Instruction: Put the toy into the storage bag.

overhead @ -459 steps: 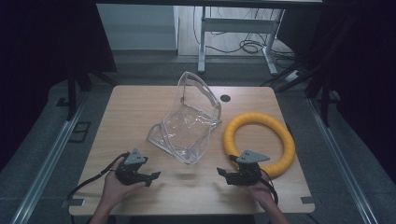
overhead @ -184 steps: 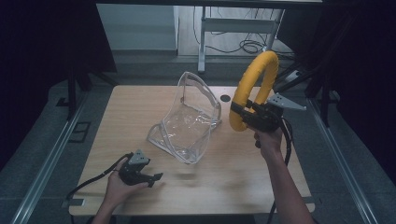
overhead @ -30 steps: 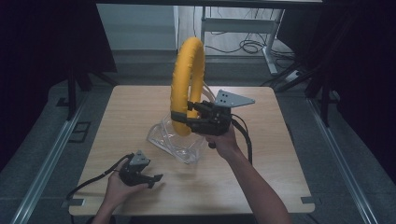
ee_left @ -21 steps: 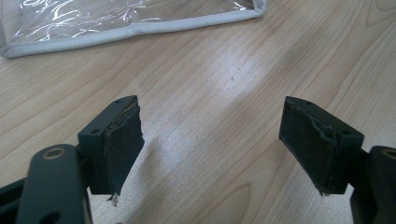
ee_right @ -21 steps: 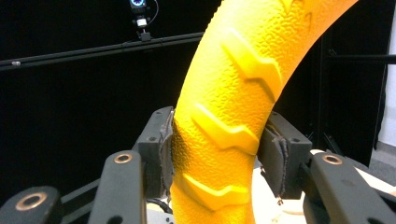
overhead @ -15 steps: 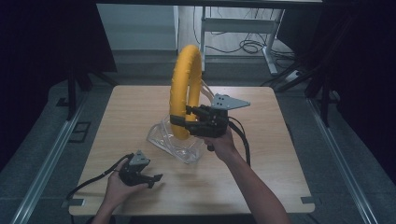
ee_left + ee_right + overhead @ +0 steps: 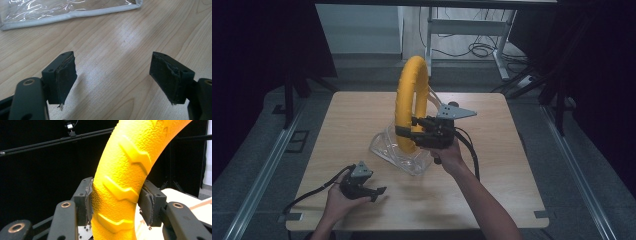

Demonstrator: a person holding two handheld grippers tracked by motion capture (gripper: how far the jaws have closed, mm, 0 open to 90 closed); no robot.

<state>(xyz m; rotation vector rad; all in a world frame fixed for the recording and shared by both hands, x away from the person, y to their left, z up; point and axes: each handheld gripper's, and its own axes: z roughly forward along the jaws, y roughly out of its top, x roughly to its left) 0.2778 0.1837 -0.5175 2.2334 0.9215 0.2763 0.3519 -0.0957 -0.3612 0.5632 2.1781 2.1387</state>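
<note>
My right tongs squeeze the yellow ring
Ring stands up above the clear bag; my left tongs, at 7 o'clock, are wide apart

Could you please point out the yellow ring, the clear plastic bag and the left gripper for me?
yellow ring (image 7: 411, 80): high view, on its upper arc, above the right gripper's jaws.
clear plastic bag (image 7: 384, 147): high view, on its left part beside the ring's bottom.
left gripper (image 7: 376, 191): high view, midway between its open jaws.
</note>
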